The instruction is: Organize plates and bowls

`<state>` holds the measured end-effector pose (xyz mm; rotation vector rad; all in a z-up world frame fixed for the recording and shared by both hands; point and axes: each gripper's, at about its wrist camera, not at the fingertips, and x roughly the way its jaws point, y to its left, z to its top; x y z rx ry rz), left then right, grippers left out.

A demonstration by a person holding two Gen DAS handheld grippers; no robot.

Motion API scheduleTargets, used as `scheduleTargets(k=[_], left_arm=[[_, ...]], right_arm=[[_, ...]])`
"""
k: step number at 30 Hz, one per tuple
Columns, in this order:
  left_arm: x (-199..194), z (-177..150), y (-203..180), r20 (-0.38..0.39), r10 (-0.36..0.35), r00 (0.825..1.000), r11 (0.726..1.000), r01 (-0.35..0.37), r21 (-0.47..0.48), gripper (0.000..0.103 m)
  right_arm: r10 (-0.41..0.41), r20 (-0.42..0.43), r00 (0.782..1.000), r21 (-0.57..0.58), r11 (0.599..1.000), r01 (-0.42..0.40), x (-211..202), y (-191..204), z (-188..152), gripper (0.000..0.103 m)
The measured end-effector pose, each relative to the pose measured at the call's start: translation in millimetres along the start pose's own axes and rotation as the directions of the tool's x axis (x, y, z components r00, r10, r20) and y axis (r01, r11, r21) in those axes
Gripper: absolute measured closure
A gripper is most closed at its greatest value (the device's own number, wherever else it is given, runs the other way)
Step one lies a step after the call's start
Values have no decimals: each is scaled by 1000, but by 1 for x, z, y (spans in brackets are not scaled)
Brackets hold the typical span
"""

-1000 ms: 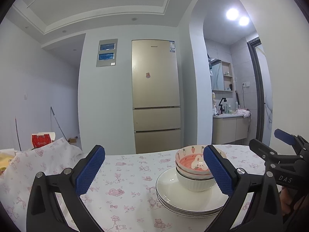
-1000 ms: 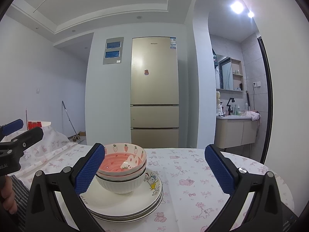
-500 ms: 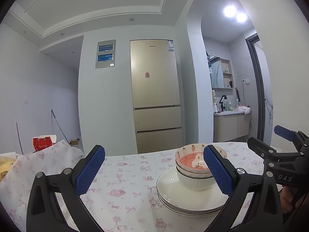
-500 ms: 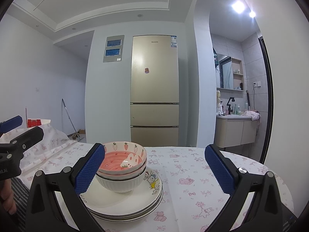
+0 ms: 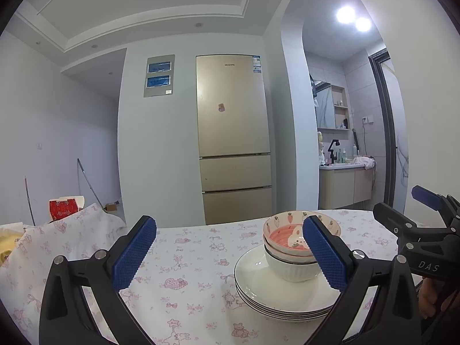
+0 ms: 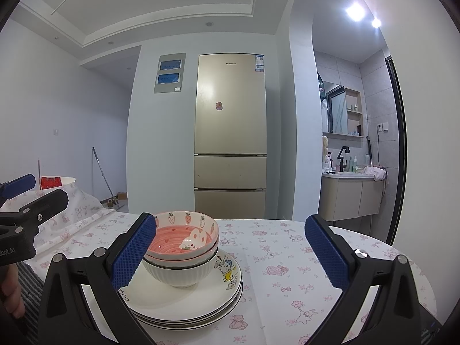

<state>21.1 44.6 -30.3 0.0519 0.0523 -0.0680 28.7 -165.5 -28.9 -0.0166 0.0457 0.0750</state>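
Observation:
A stack of white plates (image 5: pixel 258 284) (image 6: pixel 201 296) rests on the table, with nested bowls on top. The top bowl (image 5: pixel 287 238) (image 6: pixel 184 235) is pink inside with a rabbit and strawberries; the lowest is ribbed white (image 6: pixel 181 273). My left gripper (image 5: pixel 230 253) is open, empty, held back from the stack, which sits to its right. My right gripper (image 6: pixel 230 250) is open and empty too, with the stack behind its left finger. Each gripper shows at the edge of the other's view: right gripper (image 5: pixel 422 230), left gripper (image 6: pixel 28 207).
A floral tablecloth (image 5: pixel 187 258) (image 6: pixel 287 264) covers the round table. A cloth-draped mound (image 5: pixel 57 235) and a red box (image 5: pixel 61 208) lie at the left. A gold fridge (image 5: pixel 233 138) stands beyond the table, a bathroom vanity (image 6: pixel 348 195) to the right. A hand (image 6: pixel 10 290) shows at the left edge.
Both wrist views have tilted slightly upward, so the stack sits a little lower in frame. Both grippers stay open and empty; the dishes have not moved.

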Motion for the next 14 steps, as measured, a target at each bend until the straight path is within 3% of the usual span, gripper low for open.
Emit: scheduleTargets(k=[14], left_arm=[[1, 0, 1, -6, 2, 1000, 1000, -2, 0, 0]], right_arm=[[-2, 8, 1000, 4, 1000, 2, -2, -2, 0, 0]])
